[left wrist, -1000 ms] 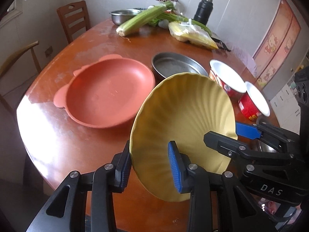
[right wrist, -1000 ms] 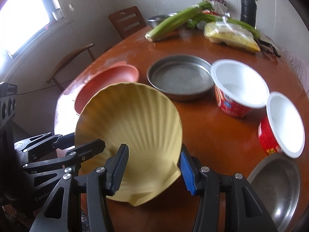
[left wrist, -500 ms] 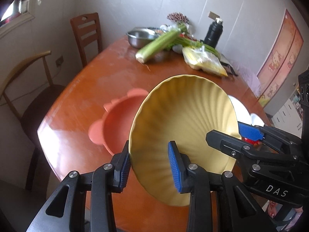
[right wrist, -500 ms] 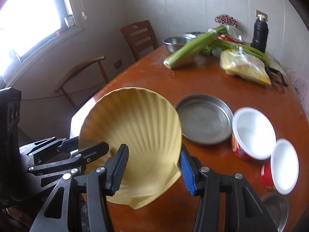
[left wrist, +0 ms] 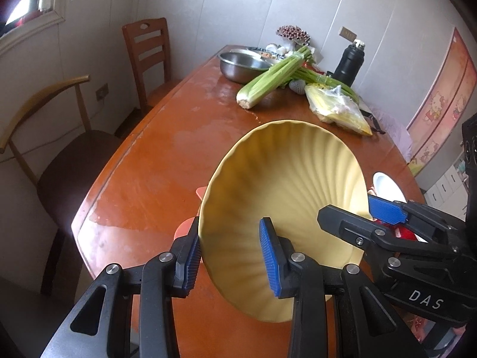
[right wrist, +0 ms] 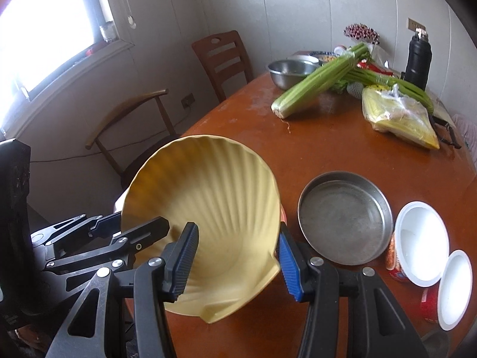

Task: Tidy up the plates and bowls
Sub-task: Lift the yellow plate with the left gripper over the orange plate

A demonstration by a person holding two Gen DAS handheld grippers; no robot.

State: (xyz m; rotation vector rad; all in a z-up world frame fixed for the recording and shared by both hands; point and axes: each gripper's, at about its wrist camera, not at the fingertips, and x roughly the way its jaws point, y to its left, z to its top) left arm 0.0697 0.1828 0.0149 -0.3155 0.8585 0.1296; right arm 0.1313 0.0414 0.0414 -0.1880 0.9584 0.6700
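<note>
Left tongs point(left wrist: 229, 261): clamped on the yellow shell plate point(left wrist: 283, 208) rim
Right tongs point(right wrist: 235, 258): gripping the same plate's opposite edge
Plate: tilted, above the tabletop point(right wrist: 328, 146)

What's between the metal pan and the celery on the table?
Nothing: in the right wrist view, bare brown table runs from the metal pan to the celery.

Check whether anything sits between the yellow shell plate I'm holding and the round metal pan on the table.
Nothing visible does. The yellow shell plate is held tilted above the table by the left claw and the right claw, and the metal pan lies empty just beside it with only bare table around.
</note>
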